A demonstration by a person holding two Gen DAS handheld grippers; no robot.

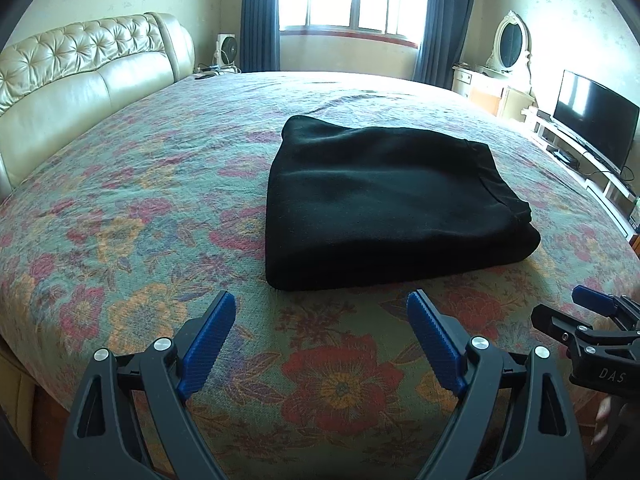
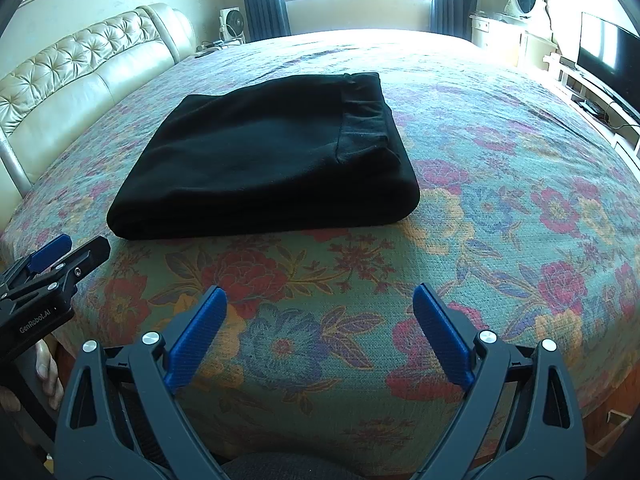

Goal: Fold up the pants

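While black pants lie folded compact on floral bed, left tongs, right tongs wide, empty, 6 o'clock of bundle; folding looks done.

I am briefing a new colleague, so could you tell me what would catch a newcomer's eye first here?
The black pants, folded into a thick rectangle, lie dark against the floral bedspread mid-bed. In front of them the left gripper and right gripper stand open and empty over the bed's near edge, clear of the cloth.
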